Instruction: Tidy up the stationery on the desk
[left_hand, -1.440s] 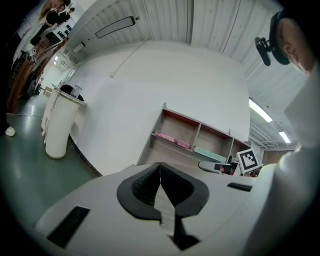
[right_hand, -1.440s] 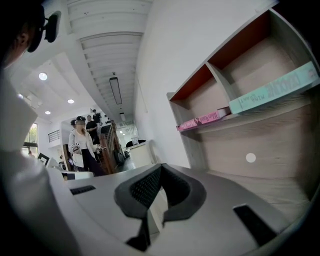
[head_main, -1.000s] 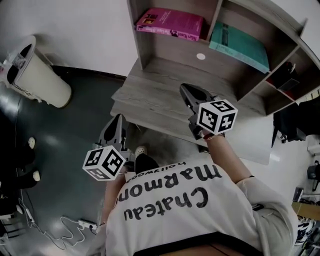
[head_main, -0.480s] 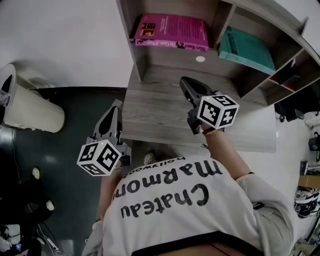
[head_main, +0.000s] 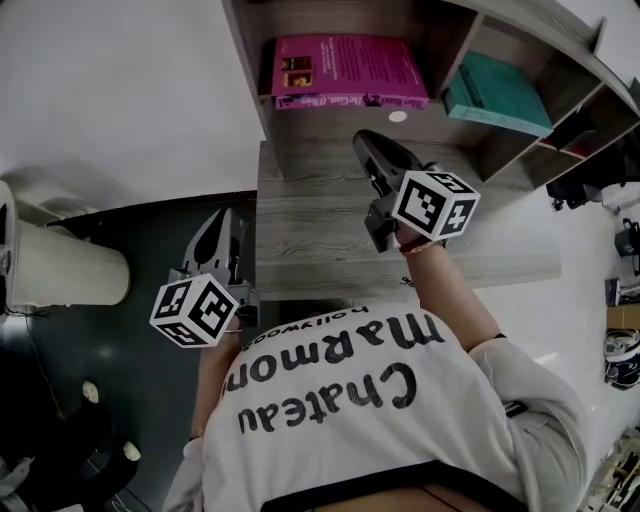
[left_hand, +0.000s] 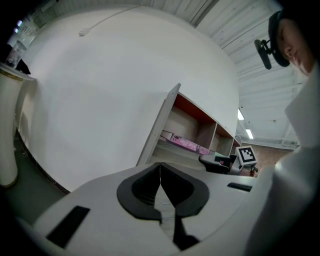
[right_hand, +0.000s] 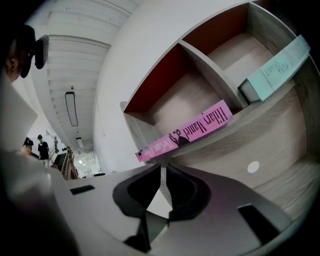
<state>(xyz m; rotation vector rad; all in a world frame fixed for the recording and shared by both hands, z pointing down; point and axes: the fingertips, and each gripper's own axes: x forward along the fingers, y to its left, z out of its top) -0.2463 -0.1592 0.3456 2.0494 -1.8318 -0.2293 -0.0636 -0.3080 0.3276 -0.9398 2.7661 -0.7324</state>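
Observation:
A grey wood desk (head_main: 310, 240) carries a shelf unit with a pink book (head_main: 345, 72) lying flat in its left compartment and a teal book (head_main: 497, 95) in the one beside it. My right gripper (head_main: 365, 142) hovers over the desk's back part, just below the pink book, jaws shut with nothing between them. It looks at the pink book (right_hand: 190, 131) and the teal book (right_hand: 277, 70). My left gripper (head_main: 218, 222) hangs off the desk's left edge over the dark floor, also shut and holding nothing (left_hand: 160, 167).
A white bin (head_main: 60, 270) stands on the floor at far left. A small white round cap (head_main: 398, 117) sits in the shelf's back panel. Dark items (head_main: 580, 130) fill the right-hand compartments. A white wall rises behind the desk.
The head view has swung so the desk now lies squarer ahead. The right gripper has come closer to the shelf; the left one has drawn alongside the desk's left edge. Both stay shut.

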